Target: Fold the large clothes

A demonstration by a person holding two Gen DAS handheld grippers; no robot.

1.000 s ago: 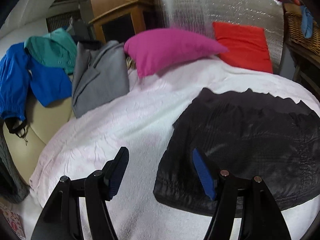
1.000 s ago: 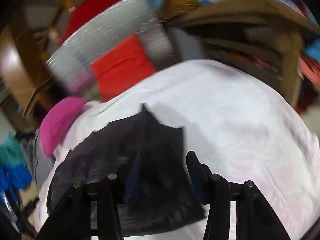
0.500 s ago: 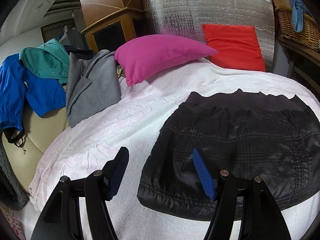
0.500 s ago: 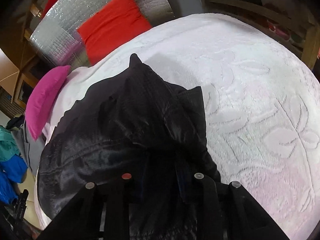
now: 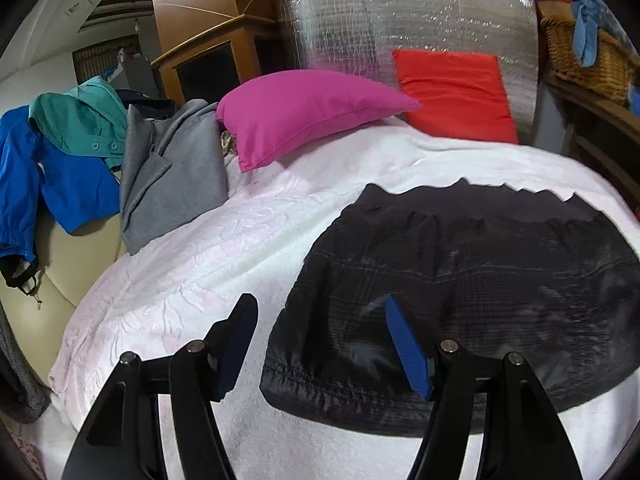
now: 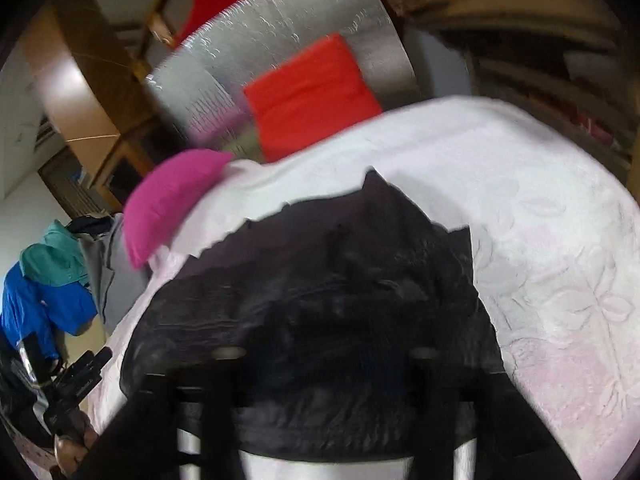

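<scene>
While unlabelled, black skirt (image 5: 472, 288) covers white blanket (image 5: 192, 288).

The black garment (image 5: 472, 292) is thin woven cloth with a faint sheen and a fine grid texture, its far band matt. The white bedspread (image 5: 192, 280) looks soft, embossed with leaf patterns. Behind stands a crinkled, shiny foil panel (image 5: 400, 20), beside a woven wicker basket (image 5: 588, 60) and glossy brown wood (image 5: 192, 4). The left tongs (image 5: 320, 348) are matt black plastic with ribbed blue pads (image 5: 408, 348).
</scene>
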